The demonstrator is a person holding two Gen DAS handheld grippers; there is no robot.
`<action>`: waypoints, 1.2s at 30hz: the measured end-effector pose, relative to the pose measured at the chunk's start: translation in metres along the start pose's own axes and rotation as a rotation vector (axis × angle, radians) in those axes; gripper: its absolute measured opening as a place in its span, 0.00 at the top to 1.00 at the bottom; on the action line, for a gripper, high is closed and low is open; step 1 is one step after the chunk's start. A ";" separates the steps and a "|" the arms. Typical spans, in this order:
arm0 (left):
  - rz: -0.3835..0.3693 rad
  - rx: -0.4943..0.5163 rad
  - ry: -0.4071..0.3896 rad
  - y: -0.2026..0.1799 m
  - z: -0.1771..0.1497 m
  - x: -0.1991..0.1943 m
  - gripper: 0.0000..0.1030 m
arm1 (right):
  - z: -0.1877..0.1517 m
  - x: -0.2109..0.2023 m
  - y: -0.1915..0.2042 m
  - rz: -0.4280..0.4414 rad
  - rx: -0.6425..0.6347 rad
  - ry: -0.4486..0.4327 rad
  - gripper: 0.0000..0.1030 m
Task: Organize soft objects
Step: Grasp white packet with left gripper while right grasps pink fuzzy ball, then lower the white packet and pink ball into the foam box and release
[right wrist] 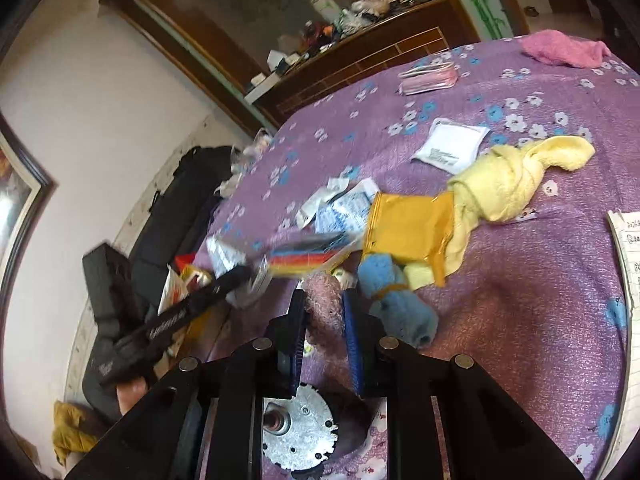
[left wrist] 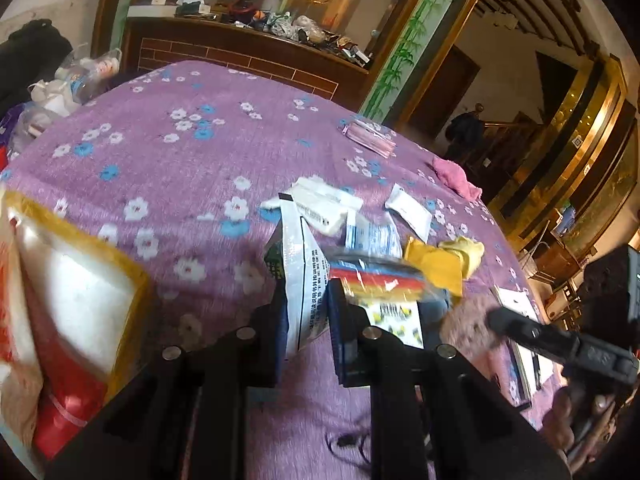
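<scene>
My left gripper (left wrist: pixel 306 300) is shut on a white printed plastic packet (left wrist: pixel 300 276) and holds it above the purple flowered bedspread (left wrist: pixel 168 152); a striped multicolour packet (left wrist: pixel 372 276) lies against its right finger. My right gripper (right wrist: pixel 324 308) is shut on a fuzzy pink cloth (right wrist: pixel 324 300). It also shows in the left wrist view (left wrist: pixel 472 320). A blue rolled cloth (right wrist: pixel 396 300), a yellow towel (right wrist: pixel 516 176) and a yellow packet (right wrist: pixel 408 228) lie just beyond. A pink towel (right wrist: pixel 560 48) lies at the far edge.
White sachets (right wrist: pixel 452 148) and blue-white packets (right wrist: pixel 344 212) are scattered mid-bed. A pink mask pack (right wrist: pixel 428 76) lies farther off. A bag with red and yellow trim (left wrist: pixel 72 304) sits at the left. A notebook (right wrist: pixel 628 248) lies at the right. A cluttered wooden headboard shelf (left wrist: pixel 248 40) stands behind.
</scene>
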State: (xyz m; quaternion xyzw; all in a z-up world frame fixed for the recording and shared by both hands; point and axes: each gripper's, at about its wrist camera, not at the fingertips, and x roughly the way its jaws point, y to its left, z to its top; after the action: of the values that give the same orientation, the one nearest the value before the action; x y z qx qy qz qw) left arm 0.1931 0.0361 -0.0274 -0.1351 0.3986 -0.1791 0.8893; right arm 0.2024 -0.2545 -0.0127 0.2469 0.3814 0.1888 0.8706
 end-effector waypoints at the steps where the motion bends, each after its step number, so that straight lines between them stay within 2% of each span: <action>1: 0.001 0.000 0.004 -0.001 -0.003 -0.003 0.85 | -0.001 -0.001 0.000 -0.003 -0.004 -0.005 0.84; 5: 0.002 0.001 0.019 -0.004 -0.021 -0.026 0.85 | -0.008 -0.012 0.002 0.002 -0.008 -0.047 0.84; 9: -0.012 0.003 0.023 -0.005 -0.050 -0.069 0.85 | -0.019 -0.030 0.010 0.033 -0.012 -0.121 0.84; 13: -0.033 0.000 -0.007 0.002 -0.075 -0.129 0.85 | -0.049 -0.052 0.062 0.066 -0.108 -0.188 0.83; 16: -0.043 -0.042 -0.028 0.017 -0.080 -0.169 0.85 | -0.072 -0.041 0.107 0.133 -0.164 -0.149 0.83; 20: 0.069 -0.047 -0.081 0.040 -0.077 -0.206 0.85 | -0.090 -0.002 0.159 0.191 -0.206 -0.041 0.83; 23: 0.115 -0.085 -0.109 0.067 -0.072 -0.223 0.85 | -0.098 0.030 0.185 0.197 -0.220 0.021 0.83; 26: 0.144 -0.117 -0.119 0.088 -0.067 -0.230 0.85 | -0.101 0.057 0.199 0.213 -0.214 0.084 0.83; 31: 0.189 -0.115 -0.116 0.113 -0.060 -0.225 0.85 | -0.092 0.095 0.218 0.208 -0.229 0.132 0.83; 36: 0.207 -0.110 -0.086 0.136 -0.046 -0.204 0.85 | -0.078 0.132 0.233 0.131 -0.255 0.132 0.83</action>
State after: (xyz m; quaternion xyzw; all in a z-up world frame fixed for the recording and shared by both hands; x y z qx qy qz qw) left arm 0.0614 0.2410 0.0255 -0.1494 0.3813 -0.0582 0.9105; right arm 0.1952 0.0239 -0.0007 0.1456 0.3937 0.3081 0.8537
